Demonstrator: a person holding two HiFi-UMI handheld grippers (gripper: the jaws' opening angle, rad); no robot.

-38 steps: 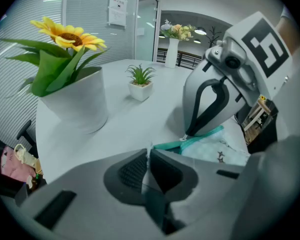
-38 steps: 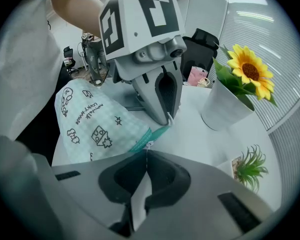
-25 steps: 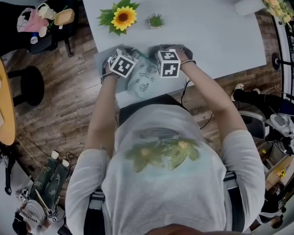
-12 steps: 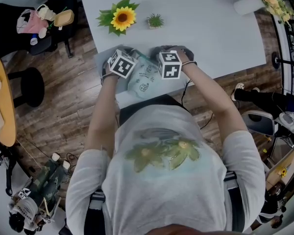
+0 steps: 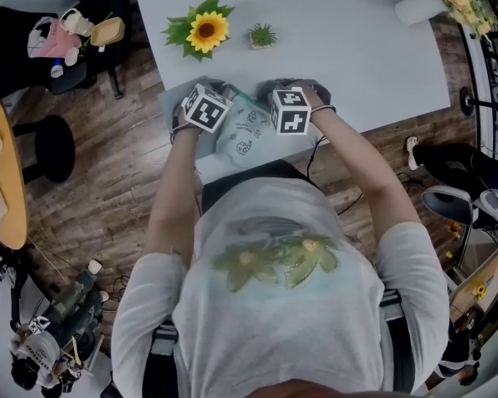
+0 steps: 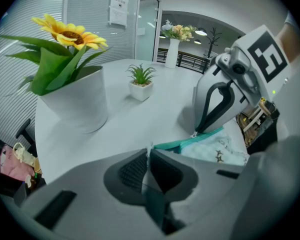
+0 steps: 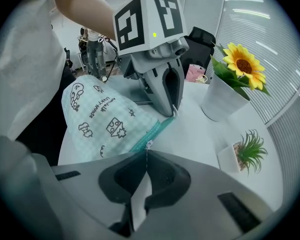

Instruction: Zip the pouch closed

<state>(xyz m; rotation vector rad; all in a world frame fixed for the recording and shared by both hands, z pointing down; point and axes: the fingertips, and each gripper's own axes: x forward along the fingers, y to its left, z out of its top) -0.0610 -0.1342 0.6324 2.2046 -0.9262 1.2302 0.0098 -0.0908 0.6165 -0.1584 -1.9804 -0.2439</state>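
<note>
A person is reaching over the white counter (image 5: 357, 48), angling both tongs steeply downward and inward. The left tongs (image 6: 149, 153) are pinching the teal end of the checked pouch (image 5: 245, 133), lying at the counter's near edge, while the right tongs (image 7: 146, 156) are clamping its zipper pull (image 7: 148, 145).

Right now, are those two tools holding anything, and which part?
Both hold the pouch. The left tool pinches the end of its teal zipper edge; the right tool pinches what looks like the zipper pull.
</note>
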